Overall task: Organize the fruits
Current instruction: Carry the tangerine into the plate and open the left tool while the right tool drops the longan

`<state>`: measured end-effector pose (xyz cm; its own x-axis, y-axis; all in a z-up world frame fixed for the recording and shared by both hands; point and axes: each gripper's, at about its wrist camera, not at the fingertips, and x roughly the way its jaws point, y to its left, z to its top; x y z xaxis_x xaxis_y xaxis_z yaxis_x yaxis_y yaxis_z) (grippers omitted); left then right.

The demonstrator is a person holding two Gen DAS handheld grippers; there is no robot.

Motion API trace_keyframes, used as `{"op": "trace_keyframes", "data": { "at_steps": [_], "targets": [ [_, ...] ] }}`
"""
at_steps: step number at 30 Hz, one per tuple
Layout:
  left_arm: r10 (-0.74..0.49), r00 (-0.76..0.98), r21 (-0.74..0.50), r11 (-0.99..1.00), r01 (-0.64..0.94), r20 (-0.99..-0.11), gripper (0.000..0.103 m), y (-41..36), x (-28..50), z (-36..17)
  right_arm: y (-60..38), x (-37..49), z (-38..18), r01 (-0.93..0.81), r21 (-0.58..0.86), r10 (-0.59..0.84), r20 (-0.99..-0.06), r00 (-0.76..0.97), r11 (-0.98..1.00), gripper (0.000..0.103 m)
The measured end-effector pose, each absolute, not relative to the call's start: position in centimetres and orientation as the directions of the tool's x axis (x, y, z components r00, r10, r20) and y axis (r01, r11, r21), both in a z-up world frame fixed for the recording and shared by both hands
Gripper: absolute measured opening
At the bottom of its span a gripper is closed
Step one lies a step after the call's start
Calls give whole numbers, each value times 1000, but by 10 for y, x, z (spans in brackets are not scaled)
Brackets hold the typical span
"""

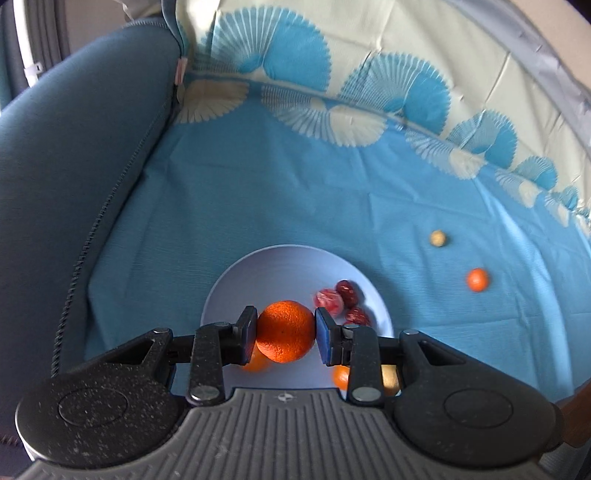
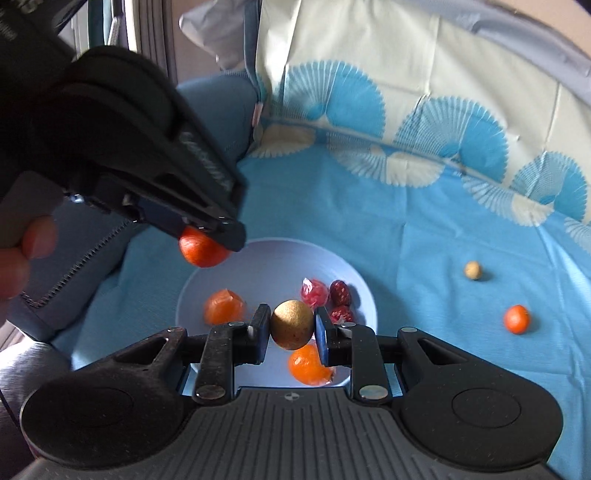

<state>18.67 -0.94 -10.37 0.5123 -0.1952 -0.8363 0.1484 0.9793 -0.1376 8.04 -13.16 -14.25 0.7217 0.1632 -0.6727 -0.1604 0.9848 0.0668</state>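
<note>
My left gripper is shut on an orange mandarin and holds it above the pale round plate. In the right wrist view the left gripper hangs over the plate's left rim with the mandarin. My right gripper is shut on a tan round fruit above the plate. On the plate lie red dates, a pink wrapped piece and two orange wrapped pieces. A small orange fruit and a tan fruit lie on the blue cloth to the right.
A blue cushion rises along the left. The blue cloth with a fan pattern climbs a cream backrest behind. A person's fingers hold the left gripper's handle.
</note>
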Motion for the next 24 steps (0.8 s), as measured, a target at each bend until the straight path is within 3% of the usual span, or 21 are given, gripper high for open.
{"op": "trace_keyframes", "data": {
  "at_steps": [8,9,10,11,12,13,14,15,21,24],
  "targets": [
    [-151,473,-88,984,153,-868,38,-16,218,-146,-124,114,-178,-178,54,161,-729,665,982,27],
    [-153,471,-89,984,156,-869,41,-16,219,-148,-124,116,-181,-180,54,161,-734,660,982,27],
    [-165,470,-98,982,164,-867,55,-15,219,-147,-124,118,-182,-188,55,167,-739,653,981,27],
    [-172,472,-103,980,168,-865,82,-14,218,-145,-125,119,-183,-201,60,178,-743,645,978,32],
    [-167,480,-101,982,159,-861,95,-13,215,-141,-126,119,-182,-200,61,178,-744,644,978,48],
    [-159,502,-99,985,143,-850,102,-11,208,-134,-128,118,-178,-187,53,164,-738,654,981,58],
    [-165,531,-106,984,140,-831,103,-10,200,-127,-129,116,-174,-174,45,152,-727,670,984,75],
    [-183,547,-113,981,159,-817,103,-8,191,-119,-131,112,-169,-165,38,142,-714,686,986,85],
    [-116,584,-32,988,151,-803,103,8,126,-86,-132,59,-133,-185,26,151,-694,704,982,99],
    [-90,604,-8,990,137,-792,103,22,88,-70,-129,22,-117,-184,30,152,-699,699,982,100]
  ]
}}
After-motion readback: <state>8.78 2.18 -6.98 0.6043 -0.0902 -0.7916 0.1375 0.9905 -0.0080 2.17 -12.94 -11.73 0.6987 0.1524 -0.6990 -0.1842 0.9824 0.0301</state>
